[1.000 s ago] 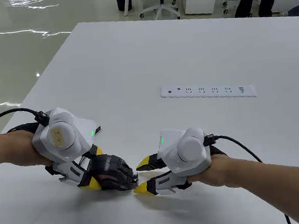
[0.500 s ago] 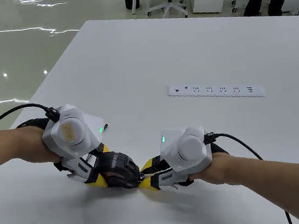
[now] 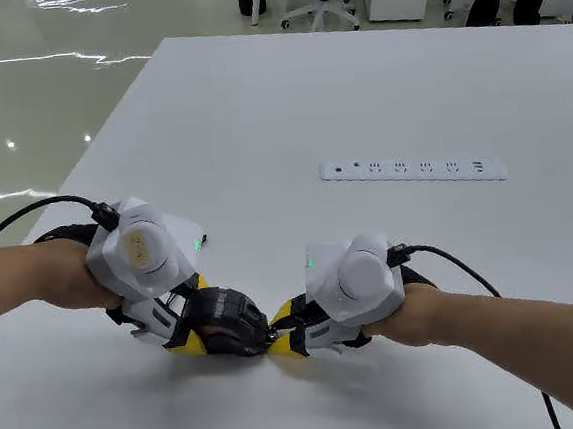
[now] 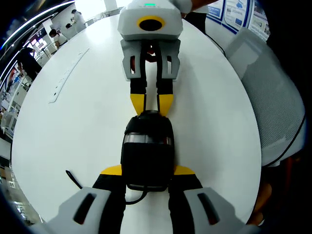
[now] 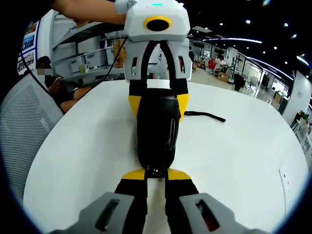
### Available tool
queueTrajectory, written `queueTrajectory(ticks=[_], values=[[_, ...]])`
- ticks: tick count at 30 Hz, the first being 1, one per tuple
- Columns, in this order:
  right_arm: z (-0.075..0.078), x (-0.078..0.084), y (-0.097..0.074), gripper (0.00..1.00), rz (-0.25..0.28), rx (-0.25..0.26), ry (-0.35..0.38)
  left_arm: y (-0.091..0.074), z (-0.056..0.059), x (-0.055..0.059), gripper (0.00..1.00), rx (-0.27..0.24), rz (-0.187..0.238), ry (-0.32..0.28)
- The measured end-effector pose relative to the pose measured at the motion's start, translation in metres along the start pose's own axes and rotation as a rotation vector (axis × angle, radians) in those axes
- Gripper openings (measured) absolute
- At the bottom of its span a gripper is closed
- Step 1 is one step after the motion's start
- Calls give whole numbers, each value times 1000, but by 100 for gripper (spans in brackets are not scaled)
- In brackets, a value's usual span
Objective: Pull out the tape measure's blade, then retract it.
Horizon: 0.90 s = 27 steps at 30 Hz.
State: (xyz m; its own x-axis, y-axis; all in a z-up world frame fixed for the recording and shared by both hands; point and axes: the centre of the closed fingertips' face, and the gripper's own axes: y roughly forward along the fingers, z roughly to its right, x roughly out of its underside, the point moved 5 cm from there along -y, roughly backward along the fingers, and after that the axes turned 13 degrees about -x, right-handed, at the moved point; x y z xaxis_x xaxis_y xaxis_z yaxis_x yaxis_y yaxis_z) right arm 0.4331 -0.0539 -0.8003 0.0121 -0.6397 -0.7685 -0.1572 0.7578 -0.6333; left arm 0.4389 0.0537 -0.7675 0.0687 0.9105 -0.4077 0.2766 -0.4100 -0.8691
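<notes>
A black tape measure lies on the white table, and my left gripper is shut on its body. In the left gripper view, the yellow tips of the left gripper clamp both sides of the tape measure. The right gripper meets its front end from above. In the right gripper view, my right gripper is closed in on the small blade hook at the near end of the tape measure. The blade is not drawn out. The right gripper touches the case's front in the head view.
A white power strip lies across the table's middle right. The tape's thin black wrist strap trails on the table. The table's left edge drops to a glossy floor. A mesh chair stands nearby.
The right gripper has moved left up to the tape measure's front end, and its jaws have narrowed from open to closed on the hook. The left gripper keeps its hold.
</notes>
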Motion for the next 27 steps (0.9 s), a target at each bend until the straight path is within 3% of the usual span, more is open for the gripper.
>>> queueTrajectory(ticks=[27], values=[[-1,1,-3,12,-14,0,-16,1,0,1,28,2,-16,-8]])
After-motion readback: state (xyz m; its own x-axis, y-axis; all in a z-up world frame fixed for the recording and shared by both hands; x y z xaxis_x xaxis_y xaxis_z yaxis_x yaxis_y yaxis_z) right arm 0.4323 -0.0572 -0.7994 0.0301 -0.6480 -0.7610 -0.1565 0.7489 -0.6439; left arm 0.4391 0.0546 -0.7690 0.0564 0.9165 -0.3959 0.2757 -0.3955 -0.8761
